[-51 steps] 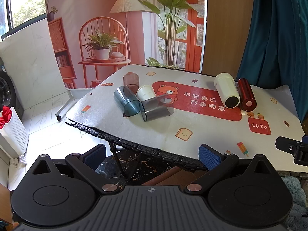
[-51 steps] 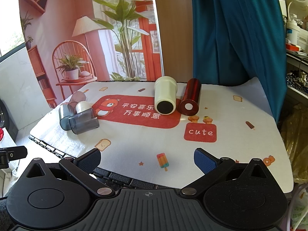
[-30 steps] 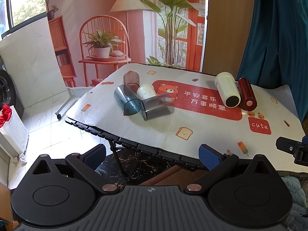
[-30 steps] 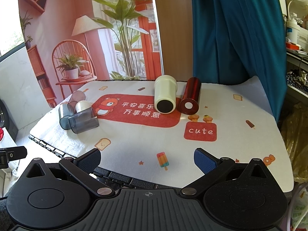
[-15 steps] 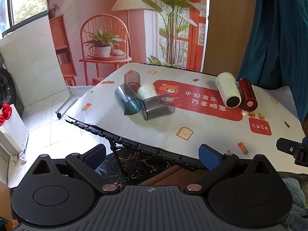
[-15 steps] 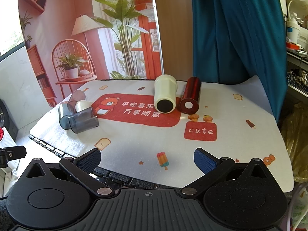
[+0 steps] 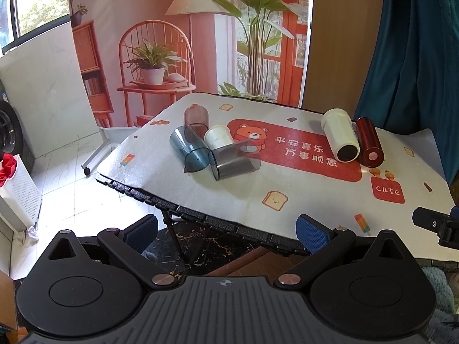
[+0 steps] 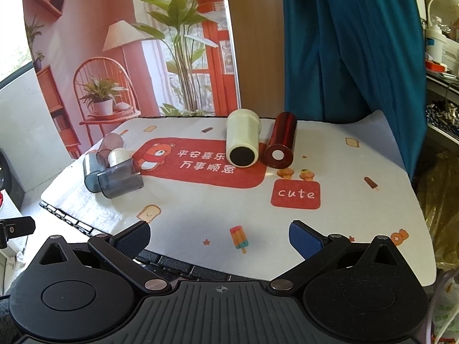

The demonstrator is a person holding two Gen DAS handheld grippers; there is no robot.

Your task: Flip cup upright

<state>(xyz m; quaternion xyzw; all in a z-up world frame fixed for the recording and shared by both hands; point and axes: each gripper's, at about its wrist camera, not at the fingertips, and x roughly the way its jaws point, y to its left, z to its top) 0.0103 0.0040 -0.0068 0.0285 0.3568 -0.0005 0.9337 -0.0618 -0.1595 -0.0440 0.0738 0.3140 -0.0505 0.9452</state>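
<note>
Several cups lie on their sides on the table mat (image 7: 287,200). At the left is a cluster: a blue-grey clear cup (image 7: 188,150), a smoky grey clear cup (image 7: 233,164), a small white cup (image 7: 218,137) and a brownish clear cup (image 7: 196,116). At the right lie a cream cup (image 7: 340,134) and a dark red cup (image 7: 368,142). The same cups show in the right wrist view: the grey cup (image 8: 120,182), the cream cup (image 8: 242,142), the red cup (image 8: 281,140). My left gripper (image 7: 226,230) is open and empty, below the table's near edge. My right gripper (image 8: 219,238) is open and empty over the mat's near edge.
The folding table's dark slatted edge (image 7: 200,218) runs across the front. A teal curtain (image 8: 344,43) hangs behind right. A white basket (image 7: 17,189) stands on the floor at left. Cluttered shelves (image 8: 441,57) are at far right.
Both grippers have stayed nearly still and open. The left view has drifted very slightly. The cups have not moved.
</note>
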